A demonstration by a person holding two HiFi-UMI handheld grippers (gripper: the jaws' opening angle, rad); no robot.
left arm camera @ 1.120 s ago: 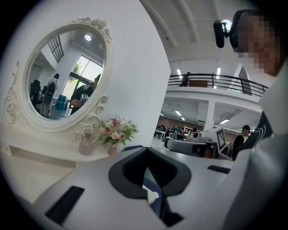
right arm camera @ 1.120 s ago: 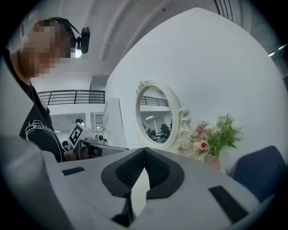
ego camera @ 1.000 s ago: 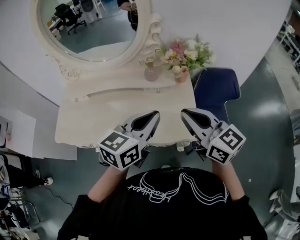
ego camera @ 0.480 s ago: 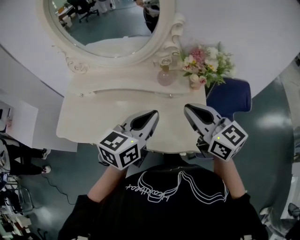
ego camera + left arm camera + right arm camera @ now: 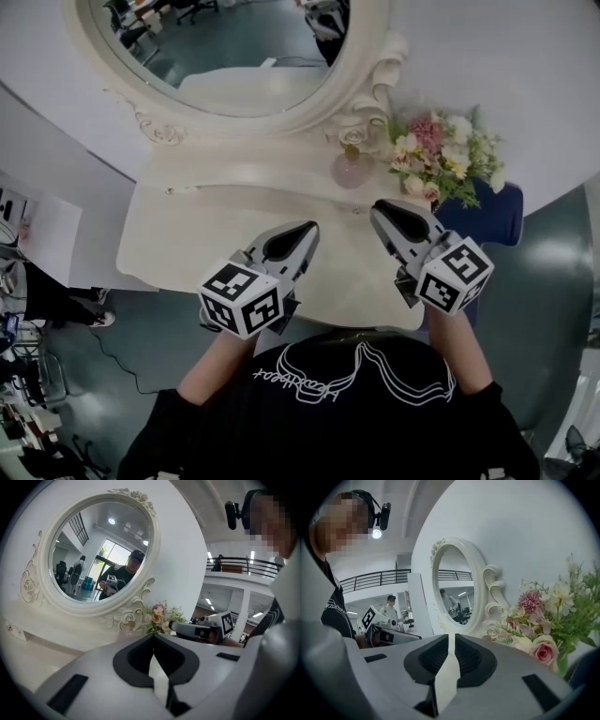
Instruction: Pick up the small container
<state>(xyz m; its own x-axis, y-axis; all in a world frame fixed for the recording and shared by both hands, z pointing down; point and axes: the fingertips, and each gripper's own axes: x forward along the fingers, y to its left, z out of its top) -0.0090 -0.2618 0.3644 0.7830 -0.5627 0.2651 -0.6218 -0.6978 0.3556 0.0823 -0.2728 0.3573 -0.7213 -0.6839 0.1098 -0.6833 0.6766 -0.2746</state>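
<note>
The small container, a pinkish glass bottle (image 5: 349,170), stands at the back of the white dressing table (image 5: 187,255), beside the mirror's carved frame. It also shows faintly in the left gripper view, bottle (image 5: 127,629), and in the right gripper view, bottle (image 5: 491,632). My right gripper (image 5: 380,208) hovers over the table just short of the bottle and a little to its right. Its jaws have just been opening and stand a narrow gap apart with nothing between them. My left gripper (image 5: 307,228) is further left and nearer me, its jaws shut and empty.
A bunch of pink and white flowers (image 5: 441,155) stands just right of the bottle. The oval mirror (image 5: 234,47) rises behind the table. A blue chair (image 5: 492,220) sits past the table's right end. Grey floor lies left and right.
Both grippers have moved forward over the table top, closer to the bottle and flowers. The head view has shifted, so the table and mirror now sit further right.
</note>
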